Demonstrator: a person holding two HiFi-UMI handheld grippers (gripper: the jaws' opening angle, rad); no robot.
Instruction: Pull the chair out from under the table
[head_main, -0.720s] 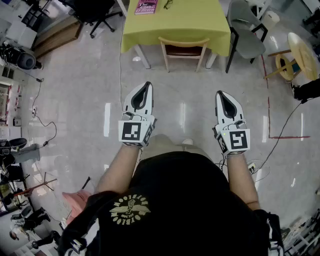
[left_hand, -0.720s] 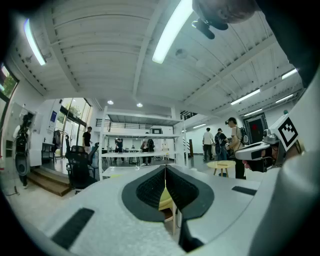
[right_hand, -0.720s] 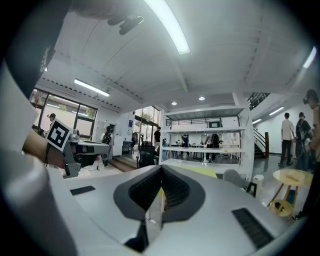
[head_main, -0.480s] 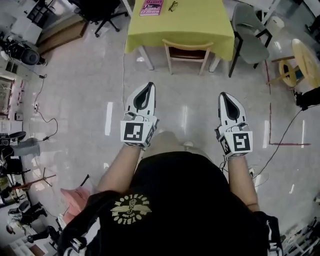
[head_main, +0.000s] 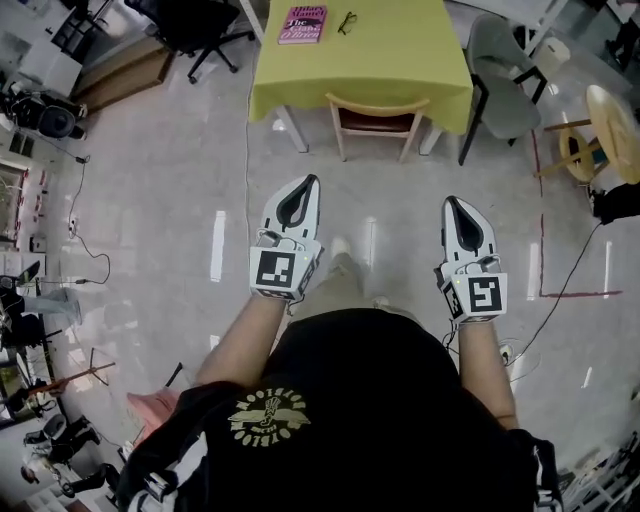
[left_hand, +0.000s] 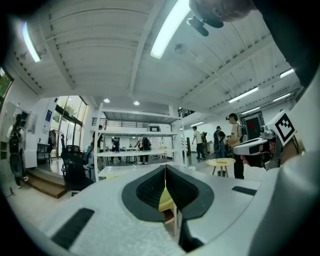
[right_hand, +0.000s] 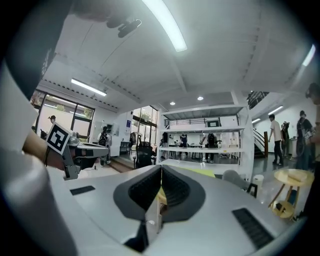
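Seen from above, a person in a black shirt (head_main: 370, 400) fills the bottom of the frame, both arms stretched forward. The left gripper (head_main: 310, 187) sits just left of centre and the right gripper (head_main: 454, 206) to the right of centre, both held level over the pale floor (head_main: 170, 200) and touching nothing. The left fingers (left_hand: 150, 189) are clenched together with nothing between them, and so are the right fingers (right_hand: 142, 192). Well beyond both, at upper centre, the wooden chair (head_main: 377, 112) stands with its seat tucked under the near edge of the yellow-covered table (head_main: 400, 55). A pink book (head_main: 303, 23) and glasses (head_main: 347, 20) lie near the table's far end. A grey chair (head_main: 500, 70) stands at the table's right side.
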